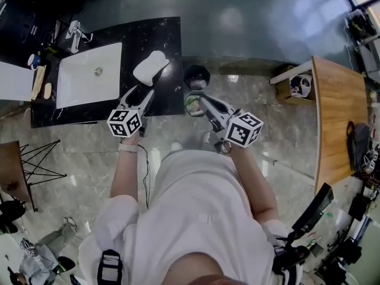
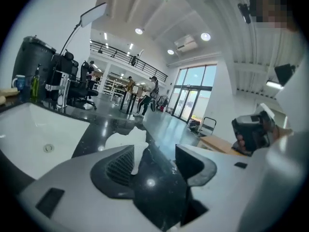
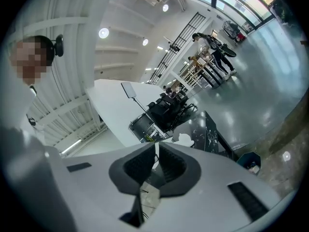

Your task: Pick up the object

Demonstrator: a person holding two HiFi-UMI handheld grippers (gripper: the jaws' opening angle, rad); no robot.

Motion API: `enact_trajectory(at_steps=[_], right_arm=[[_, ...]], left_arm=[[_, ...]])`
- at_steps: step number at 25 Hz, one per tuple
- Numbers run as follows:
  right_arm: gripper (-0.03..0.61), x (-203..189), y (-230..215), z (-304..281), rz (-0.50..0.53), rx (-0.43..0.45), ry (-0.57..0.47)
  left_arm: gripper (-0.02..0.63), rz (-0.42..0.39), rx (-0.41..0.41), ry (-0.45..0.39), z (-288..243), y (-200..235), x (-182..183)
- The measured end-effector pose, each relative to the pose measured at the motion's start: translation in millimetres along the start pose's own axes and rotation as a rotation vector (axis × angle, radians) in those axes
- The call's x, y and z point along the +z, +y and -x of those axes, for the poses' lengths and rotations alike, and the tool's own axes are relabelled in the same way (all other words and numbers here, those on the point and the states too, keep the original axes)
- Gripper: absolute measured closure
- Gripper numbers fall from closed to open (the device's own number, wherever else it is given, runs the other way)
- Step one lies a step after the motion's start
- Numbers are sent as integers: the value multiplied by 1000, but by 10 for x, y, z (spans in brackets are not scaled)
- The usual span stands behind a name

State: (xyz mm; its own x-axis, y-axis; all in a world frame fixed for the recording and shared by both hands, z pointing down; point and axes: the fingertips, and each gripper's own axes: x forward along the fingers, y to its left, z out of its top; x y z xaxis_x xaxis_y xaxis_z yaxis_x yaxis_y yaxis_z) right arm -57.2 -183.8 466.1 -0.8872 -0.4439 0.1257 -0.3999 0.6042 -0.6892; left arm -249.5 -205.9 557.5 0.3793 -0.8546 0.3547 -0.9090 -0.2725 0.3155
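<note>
Left hand-held gripper (image 2: 154, 151) gapes empty; right hand-held gripper (image 3: 157, 154) clamps a packet (image 1: 192, 105).

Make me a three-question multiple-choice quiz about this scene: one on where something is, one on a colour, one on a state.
1. Where does the white object lie?
A. on the counter beside the sink
B. in the sink
C. on a shelf

2. What colour is the counter?
A. red
B. black
C. yellow

3. How do the left tool's jaws stand?
A. shut on the white object
B. shut on a cup
C. apart, with nothing between them

Answers: 1 A, the head view shows it on the counter, right of the sink. 2 B, its top is black with faint pale flecks. 3 C, the left gripper view shows a gap with only counter behind it.
</note>
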Motion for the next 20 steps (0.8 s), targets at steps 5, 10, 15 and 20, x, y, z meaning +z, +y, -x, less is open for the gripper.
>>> enact_trajectory(at_steps=[5, 10, 15, 20], right_arm=[[558, 171, -17, -94, 17, -25, -25], [558, 213, -53, -83, 4, -50, -44], [558, 174, -99, -89, -4, -67, -49], [558, 165, -112, -84, -2, -79, -53]], left_arm=[[296, -138, 79, 48, -174, 251, 51], [233, -264, 73, 115, -362, 336, 93], [140, -337, 93, 204, -537, 448, 32], [84, -407, 90, 297, -702, 543, -75]])
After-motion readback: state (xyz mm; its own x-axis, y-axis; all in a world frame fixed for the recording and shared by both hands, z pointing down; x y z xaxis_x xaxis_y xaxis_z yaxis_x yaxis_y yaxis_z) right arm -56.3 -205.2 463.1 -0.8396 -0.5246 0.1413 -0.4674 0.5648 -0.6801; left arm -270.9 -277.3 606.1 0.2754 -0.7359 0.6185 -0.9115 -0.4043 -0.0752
